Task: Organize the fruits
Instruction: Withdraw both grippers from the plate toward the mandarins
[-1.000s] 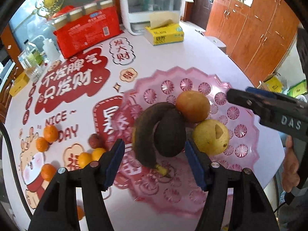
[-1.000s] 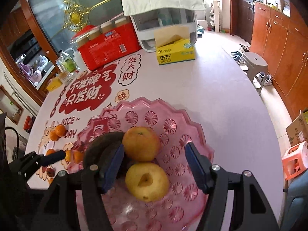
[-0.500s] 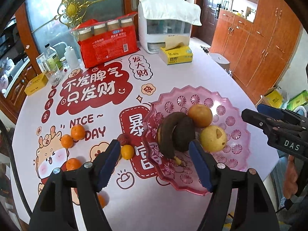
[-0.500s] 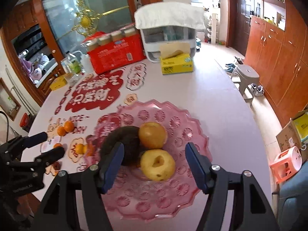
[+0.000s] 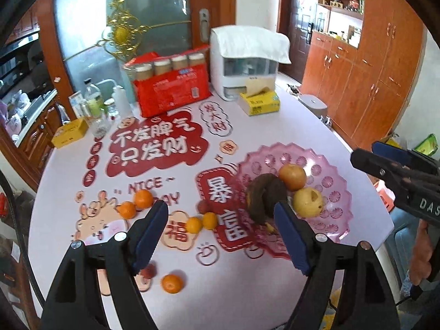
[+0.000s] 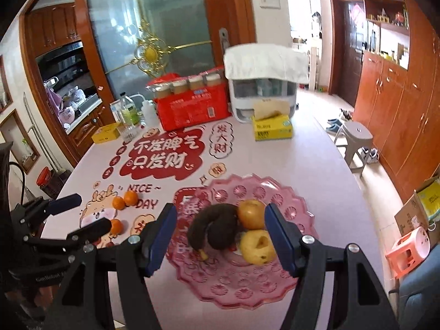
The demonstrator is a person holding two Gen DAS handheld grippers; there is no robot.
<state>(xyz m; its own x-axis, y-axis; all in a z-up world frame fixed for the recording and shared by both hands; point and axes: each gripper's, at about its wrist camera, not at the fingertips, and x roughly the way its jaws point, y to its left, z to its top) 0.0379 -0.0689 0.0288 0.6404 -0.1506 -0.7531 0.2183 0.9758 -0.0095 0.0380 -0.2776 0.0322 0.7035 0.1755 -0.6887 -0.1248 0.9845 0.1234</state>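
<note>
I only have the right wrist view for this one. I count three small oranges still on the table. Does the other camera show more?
Observer: Yes. Two more oranges sit side by side just left of the plate.
Operator: Any others?
Observer: One orange lies alone toward the near edge of the table.
Operator: Anything loose besides oranges?
Observer: A small red fruit sits next to that pair, by the plate's rim.
</note>
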